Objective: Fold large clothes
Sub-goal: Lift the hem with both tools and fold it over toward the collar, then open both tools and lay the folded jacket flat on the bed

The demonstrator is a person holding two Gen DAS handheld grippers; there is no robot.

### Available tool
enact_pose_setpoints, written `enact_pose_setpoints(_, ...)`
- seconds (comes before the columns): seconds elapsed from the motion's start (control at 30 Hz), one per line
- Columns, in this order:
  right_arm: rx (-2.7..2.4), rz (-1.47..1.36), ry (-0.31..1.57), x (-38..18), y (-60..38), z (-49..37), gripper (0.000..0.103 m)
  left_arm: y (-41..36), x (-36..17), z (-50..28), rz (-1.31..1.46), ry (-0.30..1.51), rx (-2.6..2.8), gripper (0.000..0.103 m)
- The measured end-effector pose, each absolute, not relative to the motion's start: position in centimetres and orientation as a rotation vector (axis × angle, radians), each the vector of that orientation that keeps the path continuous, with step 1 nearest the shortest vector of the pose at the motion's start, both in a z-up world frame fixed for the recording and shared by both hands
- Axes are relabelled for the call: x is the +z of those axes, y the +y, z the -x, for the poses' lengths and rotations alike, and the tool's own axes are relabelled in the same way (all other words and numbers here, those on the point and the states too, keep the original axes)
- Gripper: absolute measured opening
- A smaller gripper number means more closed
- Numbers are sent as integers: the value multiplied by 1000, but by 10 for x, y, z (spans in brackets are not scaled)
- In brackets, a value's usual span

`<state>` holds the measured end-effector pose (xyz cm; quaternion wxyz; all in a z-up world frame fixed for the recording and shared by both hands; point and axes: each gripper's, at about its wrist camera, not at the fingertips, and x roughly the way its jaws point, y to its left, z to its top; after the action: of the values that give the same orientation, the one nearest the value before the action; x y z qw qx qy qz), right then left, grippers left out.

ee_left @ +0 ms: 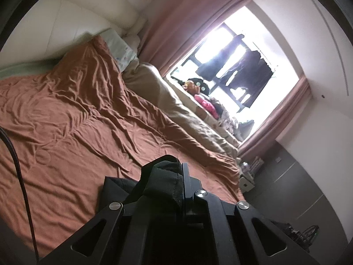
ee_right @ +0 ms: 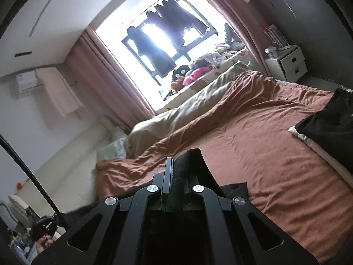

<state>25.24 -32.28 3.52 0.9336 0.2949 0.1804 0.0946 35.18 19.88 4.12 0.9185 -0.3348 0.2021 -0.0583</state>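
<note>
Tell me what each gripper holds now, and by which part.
Both are shut on the black garment: the left gripper pinches a thick stitched edge, the right gripper a bunched fold. Which part of the garment each is cannot be told.

I could read no text, label, brand or number anywhere in either wrist view; any printed surfaces were too blurred.

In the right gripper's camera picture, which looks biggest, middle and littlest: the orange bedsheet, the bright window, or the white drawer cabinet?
1. Orange bedsheet
2. Window
3. White drawer cabinet, though it stands far from the camera.
</note>
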Motion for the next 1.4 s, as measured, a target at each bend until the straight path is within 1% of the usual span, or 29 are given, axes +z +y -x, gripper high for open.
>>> enact_pose_setpoints(0.33, 148, -585, 456, 10, -311, -335, 0, 201, -11, -447, 655, 518, -91, 2)
enact_pose_setpoints(0.7, 67, -569, 592, -26, -290, -400, 1, 196, -89, -530, 598, 687, -43, 3)
enact_pose_setpoints(0.73, 66, -567, 606, -27, -289, -405, 1, 196, -98, -536, 594, 712, -37, 5)
enact_pose_setpoints(0.8, 64, -572, 649, -32, -287, -417, 2, 197, -111, -546, 599, 757, -37, 18)
enact_pose_setpoints(0.83, 64, -575, 669, -34, -286, -421, 3, 197, -118, -550, 610, 785, -44, 38)
enact_pose_setpoints(0.87, 59, -576, 688, -34, -286, -423, 7, 198, -123, -552, 617, 797, -44, 63)
enact_pose_setpoints(0.9, 52, -569, 702, -32, -286, -425, 13, 199, -124, -552, 617, 794, -39, 74)
enact_pose_setpoints(0.93, 44, -561, 705, -29, -287, -425, 31, 200, -124, -550, 610, 783, -30, 84)
enact_pose_setpoints(0.97, 40, -553, 702, -24, -287, -425, 66, 201, -121, -547, 588, 770, -13, 88)
enact_pose_setpoints(1.0, 39, -551, 691, -19, -288, -424, 84, 202, -119, -544, 574, 766, -5, 89)
enact_pose_setpoints(1.03, 38, -554, 677, -13, -289, -421, 97, 203, -118, -543, 570, 764, -3, 89)
enact_pose_setpoints(1.2, 63, -534, 677, 5, -292, -411, 97, 208, -118, -534, 522, 802, 4, 90)
enact_pose_setpoints(1.4, 45, -471, 818, -3, -295, -410, 97, 209, -147, -532, 445, 919, -16, 89)
